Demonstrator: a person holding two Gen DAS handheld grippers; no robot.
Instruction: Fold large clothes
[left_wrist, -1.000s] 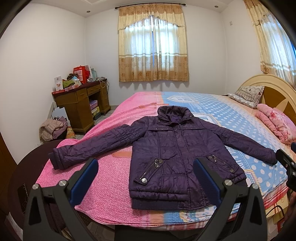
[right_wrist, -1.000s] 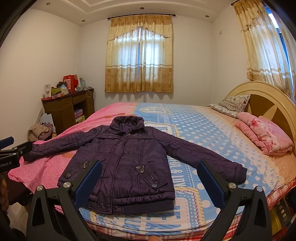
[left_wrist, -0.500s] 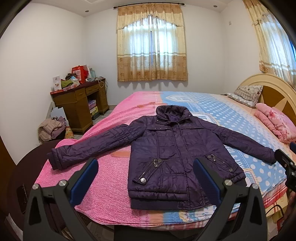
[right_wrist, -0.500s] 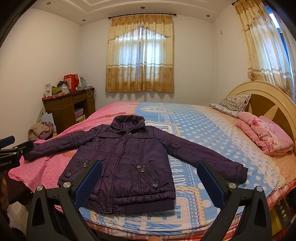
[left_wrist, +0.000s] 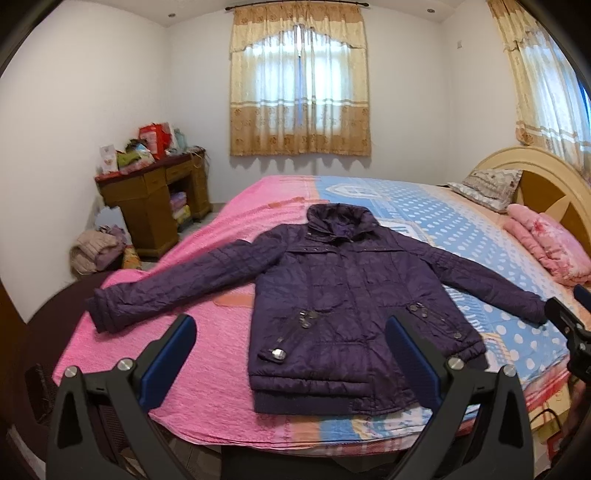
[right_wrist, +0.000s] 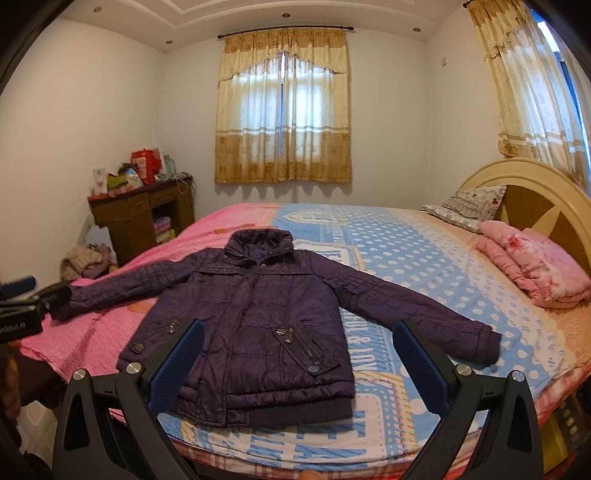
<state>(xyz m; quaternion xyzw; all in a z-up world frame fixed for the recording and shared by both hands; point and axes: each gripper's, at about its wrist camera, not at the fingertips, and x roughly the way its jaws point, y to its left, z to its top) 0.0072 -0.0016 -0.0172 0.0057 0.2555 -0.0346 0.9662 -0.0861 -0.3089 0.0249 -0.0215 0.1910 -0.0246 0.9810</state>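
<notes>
A dark purple quilted jacket (left_wrist: 347, 302) lies flat, front up, on the bed with both sleeves spread out and its hem toward me; it also shows in the right wrist view (right_wrist: 258, 325). My left gripper (left_wrist: 291, 358) is open and empty, held off the bed's near edge, left of the jacket's hem. My right gripper (right_wrist: 297, 363) is open and empty, held in front of the hem. Each gripper shows at the edge of the other's view.
The bed (left_wrist: 207, 384) has a pink and blue cover. A folded pink blanket (right_wrist: 535, 266) and a pillow (right_wrist: 469, 206) lie by the headboard. A cluttered wooden desk (left_wrist: 155, 199) and a clothes pile (left_wrist: 96, 251) stand by the left wall.
Both views have shifted slightly, the left one a little to the right. The jacket has not moved and both grippers stay open.
</notes>
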